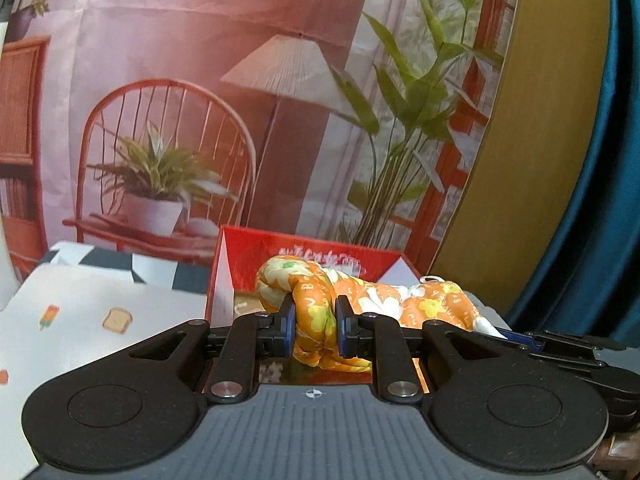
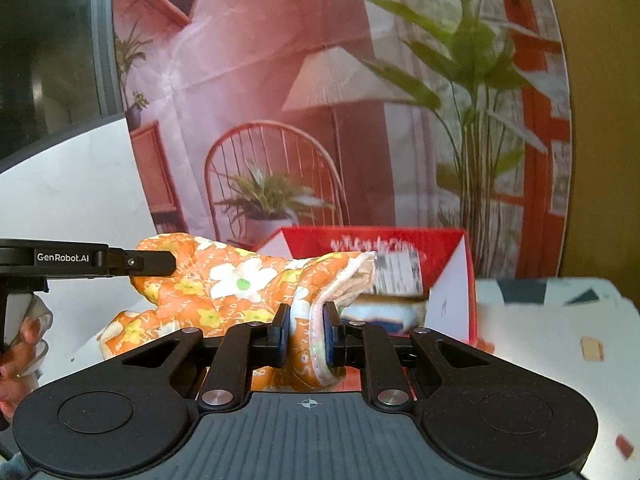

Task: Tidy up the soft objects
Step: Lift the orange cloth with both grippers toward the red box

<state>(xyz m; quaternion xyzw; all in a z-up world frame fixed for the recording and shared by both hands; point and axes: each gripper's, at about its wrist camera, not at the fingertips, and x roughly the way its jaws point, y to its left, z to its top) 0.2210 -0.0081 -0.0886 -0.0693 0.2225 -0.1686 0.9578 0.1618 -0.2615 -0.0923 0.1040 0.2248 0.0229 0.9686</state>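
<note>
An orange cloth with white and yellow flowers (image 1: 400, 300) is stretched between both grippers above an open red box (image 1: 300, 256). My left gripper (image 1: 315, 326) is shut on one bunched end of the cloth. My right gripper (image 2: 307, 330) is shut on the cloth's (image 2: 240, 280) white-edged other end. In the right wrist view the left gripper's body (image 2: 80, 260) reaches in from the left, over the cloth. The red box (image 2: 380, 244) stands just behind the cloth, with a pale object (image 2: 384, 308) inside.
The table has a white cover with small food prints (image 1: 80, 320) and dark geometric patches (image 2: 560, 320). A printed backdrop of a chair, lamp and plants (image 1: 240, 100) hangs behind. A yellow panel and a blue curtain (image 1: 600, 200) stand at the right.
</note>
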